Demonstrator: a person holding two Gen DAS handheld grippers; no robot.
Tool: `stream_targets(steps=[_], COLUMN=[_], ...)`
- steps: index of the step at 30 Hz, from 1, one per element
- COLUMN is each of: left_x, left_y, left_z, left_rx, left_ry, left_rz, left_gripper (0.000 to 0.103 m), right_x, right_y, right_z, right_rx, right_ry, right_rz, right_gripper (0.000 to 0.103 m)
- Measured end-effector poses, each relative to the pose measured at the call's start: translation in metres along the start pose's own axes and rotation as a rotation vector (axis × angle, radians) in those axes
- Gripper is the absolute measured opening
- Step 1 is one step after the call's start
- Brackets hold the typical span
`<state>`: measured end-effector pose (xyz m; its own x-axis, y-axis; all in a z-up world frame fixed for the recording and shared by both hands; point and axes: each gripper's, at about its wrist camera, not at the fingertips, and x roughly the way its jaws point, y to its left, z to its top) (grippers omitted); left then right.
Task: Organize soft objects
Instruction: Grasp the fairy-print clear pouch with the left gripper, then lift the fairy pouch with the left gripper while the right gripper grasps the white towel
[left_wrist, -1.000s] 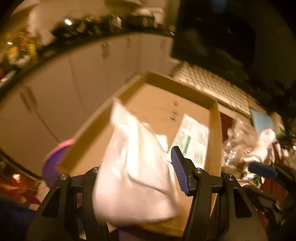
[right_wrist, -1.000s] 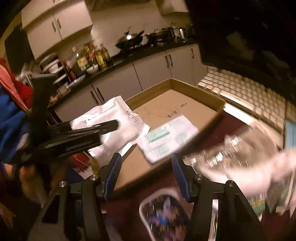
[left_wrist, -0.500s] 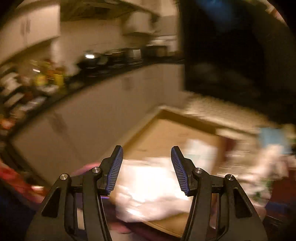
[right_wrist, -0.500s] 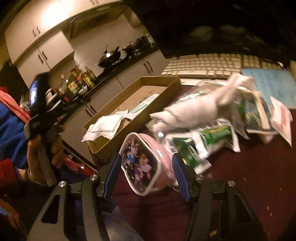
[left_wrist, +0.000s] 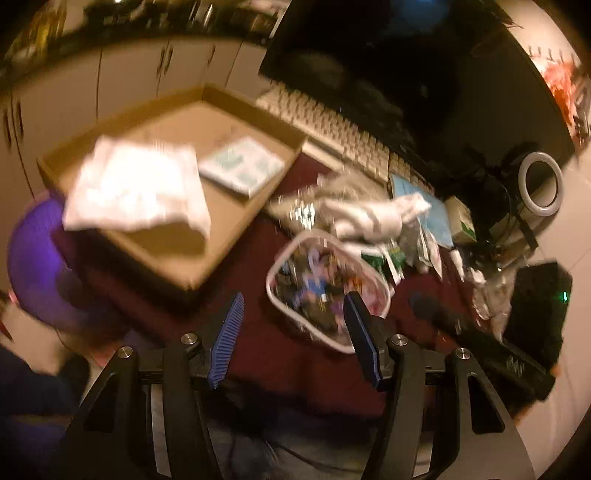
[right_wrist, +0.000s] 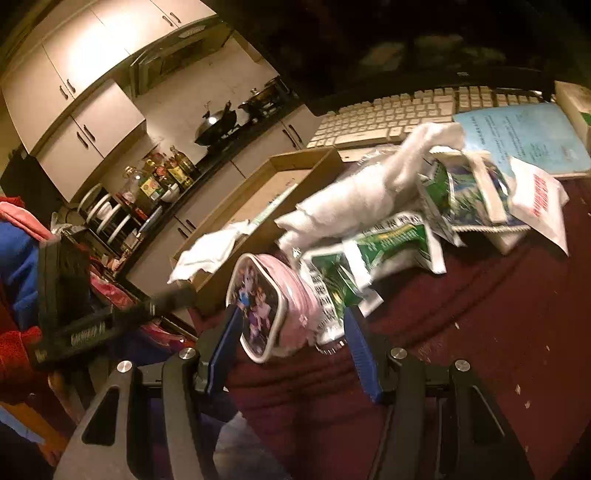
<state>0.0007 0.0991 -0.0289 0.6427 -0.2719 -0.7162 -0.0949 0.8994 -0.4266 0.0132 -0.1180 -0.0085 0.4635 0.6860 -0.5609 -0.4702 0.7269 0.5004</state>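
A: In the left wrist view, what do you see?

B: The left hand-held gripper (left_wrist: 291, 334) is open and holds nothing. Ahead to its left stands a cardboard box (left_wrist: 236, 236). A white soft pack (left_wrist: 136, 190) lies in it and hangs over the near-left wall; a flat green-printed packet (left_wrist: 242, 166) lies deeper inside. A pink pouch (left_wrist: 325, 288) lies on the dark red surface (left_wrist: 258, 339) just ahead of the right finger.

A: And the right wrist view?

B: The right hand-held gripper (right_wrist: 290, 350) is open, with the pink pouch (right_wrist: 273, 306) between its fingers, tilted on its edge, picture side to the left. Its long axis is blurred. Behind it are green-white bags (right_wrist: 388, 243) and a white cloth (right_wrist: 365, 195), stretched from near-left to far-right.
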Motion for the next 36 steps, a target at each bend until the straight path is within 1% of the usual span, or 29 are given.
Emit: stream_targets(steps=[1, 4, 5, 6, 7, 10, 13, 15, 19, 20, 21, 22, 24, 25, 26, 28, 29, 30, 32, 36], left_x=[0.005, 0.013, 0.016, 0.019, 0.021, 0.026, 0.031, 0.037, 0.049, 0.051, 0.051, 0.050, 0.045, 0.039, 0.036, 0.028, 0.025, 0.020, 0.014, 0.015], left_y=[0.001, 0.001, 0.001, -0.001, -0.001, -0.001, 0.001, 0.001, -0.005, -0.005, -0.005, -0.003, 0.001, 0.002, 0.002, 0.002, 0.003, 0.004, 0.007, 0.016], left_z=[-0.003, -0.008, -0.008, -0.008, -0.008, -0.006, -0.005, -0.004, -0.003, -0.002, -0.002, -0.002, -0.001, 0.000, 0.000, 0.000, -0.001, -0.002, -0.003, -0.005], left_rx=[-0.009, -0.052, -0.061, -0.068, -0.070, -0.077, -0.088, -0.099, -0.118, -0.131, -0.142, -0.149, -0.167, -0.170, -0.161, -0.136, -0.134, -0.129, -0.130, -0.160], left_ry=[0.020, 0.030, 0.037, 0.043, 0.045, 0.055, 0.053, 0.061, 0.061, 0.053, 0.031, 0.014, -0.003, -0.015, -0.024, -0.045, -0.050, -0.060, -0.075, -0.061], left_rz=[0.001, -0.013, -0.022, -0.031, -0.033, -0.042, -0.060, -0.084, -0.140, -0.141, -0.122, -0.133, -0.162, -0.186, -0.191, -0.188, -0.195, -0.213, -0.222, -0.252], left_gripper=[0.056, 0.056, 0.056, 0.056, 0.056, 0.056, 0.056, 0.056, 0.056, 0.052, 0.043, 0.041, 0.032, 0.030, 0.029, 0.027, 0.026, 0.025, 0.024, 0.023], right_x=[0.004, 0.019, 0.027, 0.031, 0.033, 0.029, 0.022, 0.018, 0.016, 0.016, 0.016, 0.016, 0.014, 0.014, 0.012, 0.011, 0.008, 0.004, -0.005, -0.009], right_y=[0.002, 0.007, 0.009, 0.008, 0.006, -0.005, -0.022, -0.037, -0.033, -0.031, -0.028, -0.027, -0.026, -0.026, -0.025, -0.022, -0.021, -0.022, -0.023, -0.027], right_z=[0.003, 0.008, 0.008, 0.005, 0.003, -0.003, -0.005, -0.007, -0.009, -0.009, -0.009, -0.009, -0.010, -0.009, -0.010, -0.010, -0.009, -0.007, 0.001, 0.024], right_rx=[-0.003, -0.019, -0.025, -0.026, -0.026, 0.012, 0.077, 0.146, 0.128, 0.117, 0.107, 0.102, 0.103, 0.100, 0.092, 0.090, 0.090, 0.087, 0.092, 0.134], right_ry=[0.006, 0.029, 0.051, 0.069, 0.083, 0.080, 0.078, 0.089, 0.092, 0.094, 0.091, 0.088, 0.079, 0.068, 0.061, 0.052, 0.042, 0.023, -0.014, -0.053], right_rz=[0.000, -0.009, -0.011, -0.020, -0.030, -0.009, 0.040, 0.094, 0.095, 0.095, 0.088, 0.078, 0.079, 0.080, 0.083, 0.075, 0.058, 0.052, 0.035, -0.017], right_gripper=[0.056, 0.050, 0.042, 0.025, 0.023, 0.020, 0.020, 0.020, 0.020, 0.020, 0.020, 0.020, 0.023, 0.023, 0.024, 0.035, 0.041, 0.044, 0.046, 0.051])
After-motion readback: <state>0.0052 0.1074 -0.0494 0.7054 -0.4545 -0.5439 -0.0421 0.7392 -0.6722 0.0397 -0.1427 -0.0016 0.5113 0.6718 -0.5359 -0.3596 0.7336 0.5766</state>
